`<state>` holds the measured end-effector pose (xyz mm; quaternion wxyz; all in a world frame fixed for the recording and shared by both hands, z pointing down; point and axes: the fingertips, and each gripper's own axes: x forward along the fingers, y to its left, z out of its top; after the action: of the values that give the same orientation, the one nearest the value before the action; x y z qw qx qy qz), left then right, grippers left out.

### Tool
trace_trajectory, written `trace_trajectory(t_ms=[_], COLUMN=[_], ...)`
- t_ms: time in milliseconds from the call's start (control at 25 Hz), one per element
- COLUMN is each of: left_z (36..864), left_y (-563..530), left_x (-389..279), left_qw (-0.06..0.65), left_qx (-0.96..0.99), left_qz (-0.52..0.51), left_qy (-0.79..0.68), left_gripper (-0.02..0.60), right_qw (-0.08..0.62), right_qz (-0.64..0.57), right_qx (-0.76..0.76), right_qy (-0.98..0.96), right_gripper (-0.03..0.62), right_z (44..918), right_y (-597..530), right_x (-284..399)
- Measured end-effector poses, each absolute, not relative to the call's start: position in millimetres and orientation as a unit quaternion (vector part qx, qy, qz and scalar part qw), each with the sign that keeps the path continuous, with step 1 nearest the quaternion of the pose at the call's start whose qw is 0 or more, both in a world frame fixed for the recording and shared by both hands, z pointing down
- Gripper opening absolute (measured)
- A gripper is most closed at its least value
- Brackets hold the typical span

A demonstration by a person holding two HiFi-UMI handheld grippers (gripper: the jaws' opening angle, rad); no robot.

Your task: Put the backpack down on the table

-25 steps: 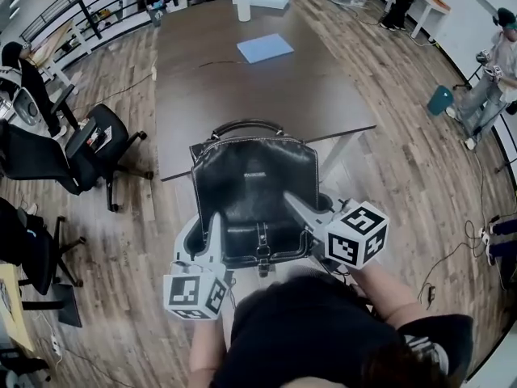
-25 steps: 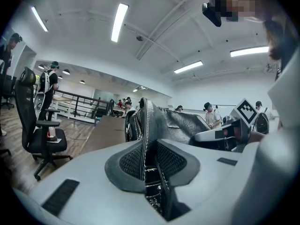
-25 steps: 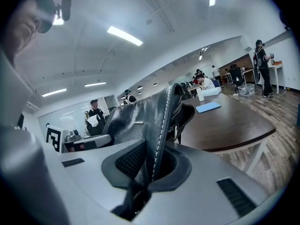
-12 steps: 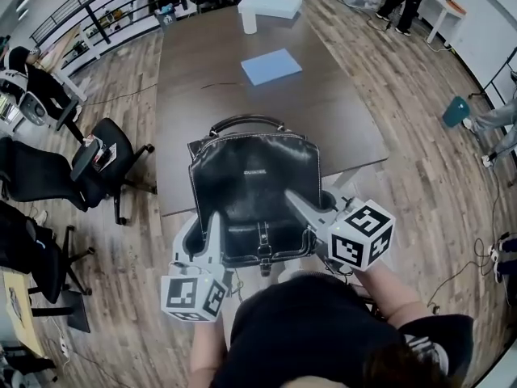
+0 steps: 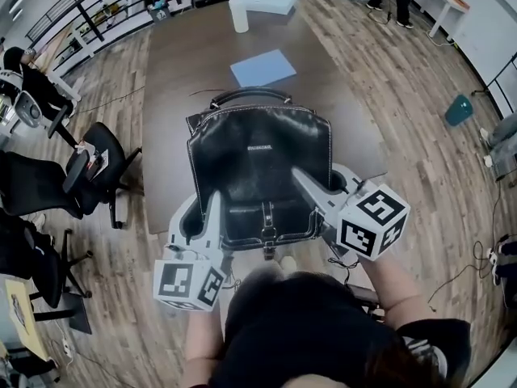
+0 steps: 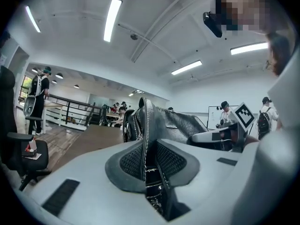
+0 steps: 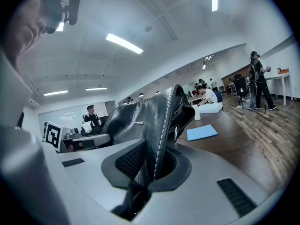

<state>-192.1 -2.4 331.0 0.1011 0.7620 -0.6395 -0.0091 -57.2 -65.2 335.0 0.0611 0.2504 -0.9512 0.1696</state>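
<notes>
Brown table (image 5: 182,79), backpack (image 5: 258,160) lengthwise, handle away, left tool (image 6: 149,159), right tool (image 7: 153,165) clamping sides.

The backpack (image 5: 258,168) is finished in black leather, outlined by white stitching. The tabletop (image 5: 202,63) is coloured dark brown; the sheet (image 5: 262,67) on it is light blue. The left claw (image 5: 212,208) and right claw (image 5: 311,191) are finished pale grey, with black-and-white square-patterned cubes. The floor (image 5: 420,160) is patterned in brown wood planks.

The backpack (image 5: 258,172) hides the near edge of the table (image 5: 182,79).
</notes>
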Motion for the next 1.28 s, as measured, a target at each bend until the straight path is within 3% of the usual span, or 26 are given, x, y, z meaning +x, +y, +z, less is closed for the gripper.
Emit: trace_trajectory(t_ms=[760, 1280], left_z=[325.0, 318.2], left_y=[-143.6, -232.4], left_x=[-209.8, -163.9], left_qw=[0.093, 0.095], left_qx=[0.819, 0.817], left_qz=[-0.033, -0.046], left_qy=[-0.565, -0.567], left_gripper=[0.083, 0.083], right_qw=[0.063, 0.065], right_qz=[0.143, 0.128], right_qx=[0.351, 0.358], right_qy=[-0.923, -0.923], right_gripper=[0.054, 0.058], right_z=[327.9, 320.2], right_y=[-186.5, -281.8], right_x=[-67.2, -22.8])
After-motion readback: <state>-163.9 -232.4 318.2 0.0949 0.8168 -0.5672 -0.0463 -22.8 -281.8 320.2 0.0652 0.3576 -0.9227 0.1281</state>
